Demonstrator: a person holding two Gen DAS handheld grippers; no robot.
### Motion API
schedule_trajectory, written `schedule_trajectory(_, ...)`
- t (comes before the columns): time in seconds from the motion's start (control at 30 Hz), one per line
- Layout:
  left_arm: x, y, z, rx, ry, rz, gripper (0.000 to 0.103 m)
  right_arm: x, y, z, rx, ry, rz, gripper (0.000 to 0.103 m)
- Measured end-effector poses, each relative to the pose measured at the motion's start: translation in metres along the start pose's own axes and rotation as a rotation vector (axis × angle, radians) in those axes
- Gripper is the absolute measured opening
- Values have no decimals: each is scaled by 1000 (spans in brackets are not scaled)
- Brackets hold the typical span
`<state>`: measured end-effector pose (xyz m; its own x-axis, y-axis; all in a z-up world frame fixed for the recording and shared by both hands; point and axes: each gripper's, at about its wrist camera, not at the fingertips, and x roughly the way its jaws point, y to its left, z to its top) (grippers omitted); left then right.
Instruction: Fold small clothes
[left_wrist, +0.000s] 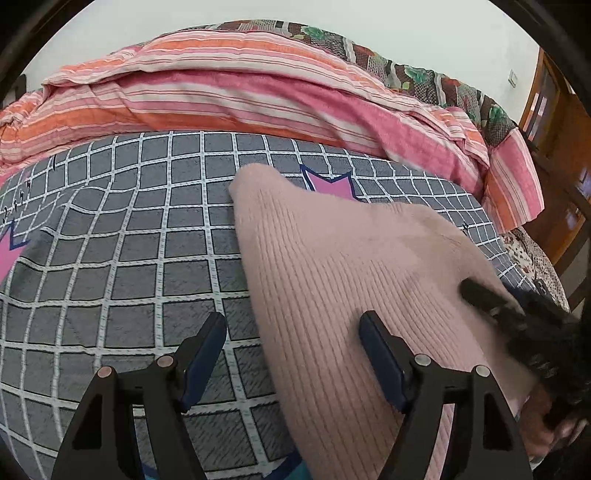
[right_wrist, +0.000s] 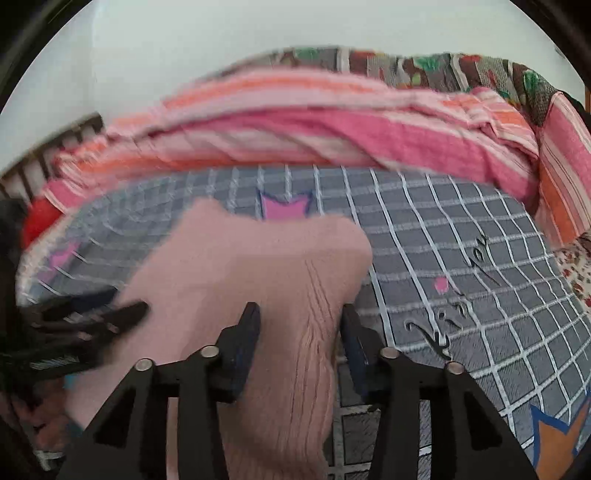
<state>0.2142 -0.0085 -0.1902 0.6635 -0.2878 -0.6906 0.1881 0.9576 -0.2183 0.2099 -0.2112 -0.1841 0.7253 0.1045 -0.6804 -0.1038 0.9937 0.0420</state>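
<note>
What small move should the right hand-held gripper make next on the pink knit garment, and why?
Probably close the right hand-held gripper on the fold of the pink knit garment: the cloth lies bunched between its fingers, which look not yet pressed on it. The left hand-held gripper stands open astride the garment's edge on the checked bedsheet.

Both wrist views close, angled down, sharing pink knit (left_wrist: 332, 266)

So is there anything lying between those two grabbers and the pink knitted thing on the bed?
Nothing visible. The pink knit garment already lies between the right gripper's fingers, and the left gripper straddles its edge.
</note>
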Motion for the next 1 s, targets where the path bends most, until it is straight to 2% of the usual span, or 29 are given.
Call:
schedule_trajectory(0.17,2,1,-3,-10,-1,-10,75,12,-15,-7,87,9,41,40)
schedule_trajectory(0.33,-1,0,-6,-11,-8,-5,75,10,-15,-12,82,3,33,40)
schedule_trajectory(0.47,-6,3,-10,-20,-6,-10,75,-2,-15,-12,106,1,29,43)
schedule_trajectory(0.6,-18,2,-18,-12,-3,-38,75,-18,-10,-18,69,-13,13,43)
schedule_trajectory(0.77,-27,1,-34,-5,11,-92,75,-23,-18,-26,121,-1,65,43)
schedule_trajectory(0.83,-26,-1,-41,11,43,-118,75,-26,-20,-30,136,2,79,43)
schedule_trajectory(1.0,-38,-6,-59,62,19,-103,75,-40,-17,-40,119,-3,97,43)
